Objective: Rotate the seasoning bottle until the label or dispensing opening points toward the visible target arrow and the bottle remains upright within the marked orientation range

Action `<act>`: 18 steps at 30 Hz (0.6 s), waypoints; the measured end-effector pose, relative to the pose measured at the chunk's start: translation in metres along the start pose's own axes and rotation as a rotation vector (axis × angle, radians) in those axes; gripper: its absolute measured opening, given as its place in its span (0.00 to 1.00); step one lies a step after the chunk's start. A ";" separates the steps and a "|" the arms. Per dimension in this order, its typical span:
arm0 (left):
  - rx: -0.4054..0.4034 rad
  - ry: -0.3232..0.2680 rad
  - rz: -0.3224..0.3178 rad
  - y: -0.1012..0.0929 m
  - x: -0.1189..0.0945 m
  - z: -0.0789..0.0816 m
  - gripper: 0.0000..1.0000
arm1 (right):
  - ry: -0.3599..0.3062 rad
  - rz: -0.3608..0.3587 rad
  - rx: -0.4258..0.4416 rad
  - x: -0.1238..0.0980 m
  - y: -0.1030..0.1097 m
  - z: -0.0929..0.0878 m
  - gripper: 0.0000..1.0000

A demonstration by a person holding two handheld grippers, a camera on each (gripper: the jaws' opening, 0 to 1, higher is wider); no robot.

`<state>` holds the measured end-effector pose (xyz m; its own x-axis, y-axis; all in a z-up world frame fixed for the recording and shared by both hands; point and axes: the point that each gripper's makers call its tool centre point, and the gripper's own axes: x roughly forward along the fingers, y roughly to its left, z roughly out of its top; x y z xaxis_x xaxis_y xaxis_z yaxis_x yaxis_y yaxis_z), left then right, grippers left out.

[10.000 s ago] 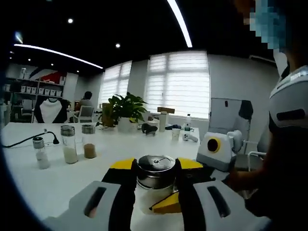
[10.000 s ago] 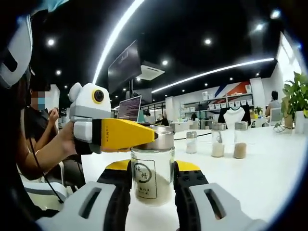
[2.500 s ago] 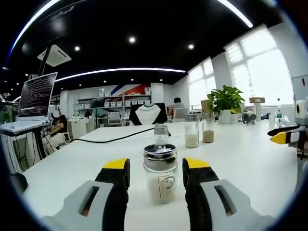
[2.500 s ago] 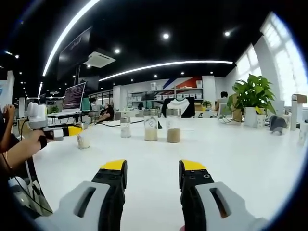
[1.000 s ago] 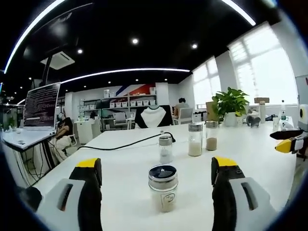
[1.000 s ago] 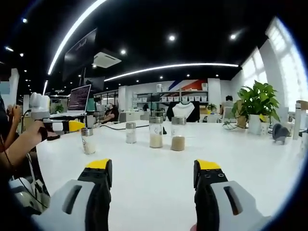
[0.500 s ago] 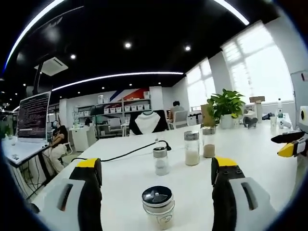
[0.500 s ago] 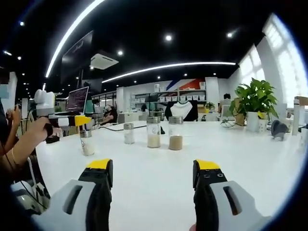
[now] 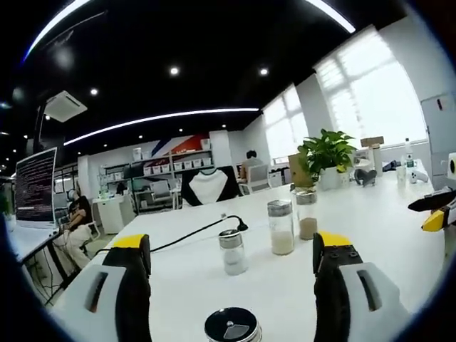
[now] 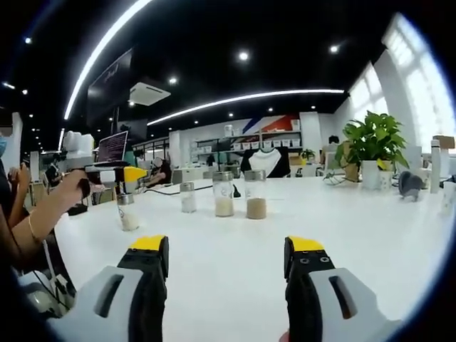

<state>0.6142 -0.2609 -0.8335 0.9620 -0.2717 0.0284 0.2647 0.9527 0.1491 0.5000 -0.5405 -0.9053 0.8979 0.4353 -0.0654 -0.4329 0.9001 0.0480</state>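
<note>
The seasoning bottle (image 9: 232, 329), clear glass with a silver lid, stands upright on the white table (image 9: 178, 285) at the bottom of the left gripper view. My left gripper (image 9: 232, 242) is open, raised above and behind the bottle with nothing between its jaws. In the right gripper view the same bottle (image 10: 128, 211) stands far left, holding white powder, and the left gripper (image 10: 117, 174) hovers just above it in a person's hand. My right gripper (image 10: 226, 246) is open over bare table, well apart from the bottle. Its yellow tip (image 9: 433, 214) shows at the right edge of the left gripper view.
Three other shakers stand in a row mid-table: a small one (image 9: 231, 251), a tall one with white powder (image 9: 281, 226) and a tall one with brown powder (image 9: 307, 214). A black cable (image 9: 185, 231) runs behind them. A potted plant (image 10: 374, 146) stands far right.
My left gripper has risen and tipped upward, so the bottle has slid to the bottom of its view. In the right gripper view it now hangs higher above the bottle. The bottle itself has stayed put.
</note>
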 end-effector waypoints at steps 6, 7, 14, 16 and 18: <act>-0.048 -0.011 -0.002 0.002 0.020 0.004 1.00 | 0.000 -0.010 0.004 0.000 -0.003 0.000 0.65; -0.061 -0.022 0.002 0.002 0.023 0.007 1.00 | 0.005 -0.009 0.002 0.000 -0.003 -0.001 0.65; -0.076 -0.020 0.010 -0.001 0.043 0.011 0.99 | 0.004 -0.023 0.004 -0.002 -0.008 0.000 0.65; -0.078 -0.021 0.012 -0.002 0.048 0.013 0.99 | 0.002 -0.028 0.004 -0.002 -0.009 0.001 0.65; -0.080 -0.022 0.019 -0.001 0.056 0.015 0.99 | 0.002 -0.032 0.001 -0.003 -0.011 0.002 0.65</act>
<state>0.6670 -0.2788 -0.8167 0.9653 -0.2558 0.0523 0.2521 0.9653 0.0687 0.5023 -0.5515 -0.9037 0.9111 0.4064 -0.0689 -0.4039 0.9136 0.0470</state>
